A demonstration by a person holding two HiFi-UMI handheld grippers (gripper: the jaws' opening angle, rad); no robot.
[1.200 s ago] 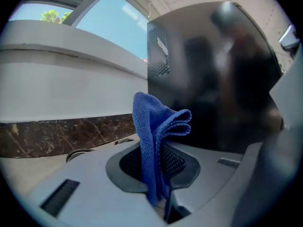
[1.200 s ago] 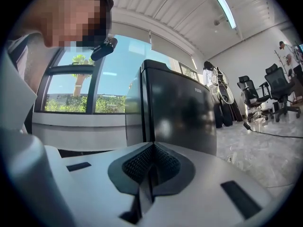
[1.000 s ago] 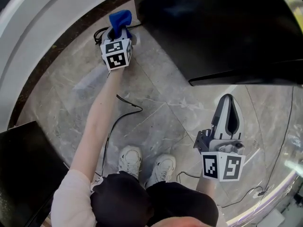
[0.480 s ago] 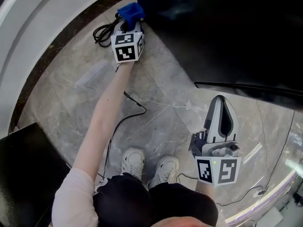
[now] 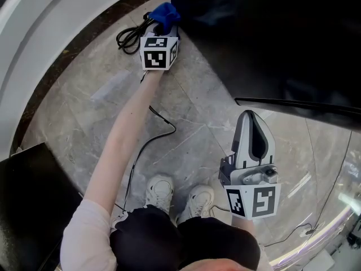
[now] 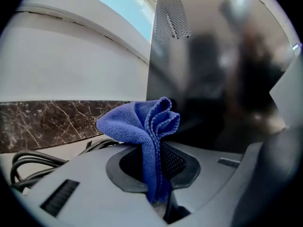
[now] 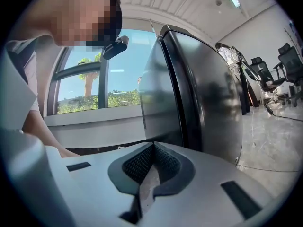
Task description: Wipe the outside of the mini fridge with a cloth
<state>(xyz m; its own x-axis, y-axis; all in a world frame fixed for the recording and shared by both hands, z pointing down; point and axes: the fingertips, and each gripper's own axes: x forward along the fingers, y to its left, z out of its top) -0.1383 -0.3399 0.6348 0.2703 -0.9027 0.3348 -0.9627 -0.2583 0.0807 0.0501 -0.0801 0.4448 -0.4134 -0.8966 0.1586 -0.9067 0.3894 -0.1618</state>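
Fridge point(image 5: 271, 38) stands on the floor point(image 5: 186, 123) ahead, its dark side just beyond the cloth point(image 6: 142, 126) pinched in the left tool point(image 6: 158, 174), so press flat and sweep in overlapping strokes, minding the cable point(image 5: 131, 36) and wall point(image 5: 51, 27) alongside, while the right tool point(image 7: 151, 160), closed on nothing, hangs apart.

Left arm point(image 5: 121, 134) stretched far forward, left gripper point(image 5: 162, 22) clamped on the blue cloth point(image 5: 165, 11); right gripper point(image 5: 251, 117) held close in, jaws together, empty.
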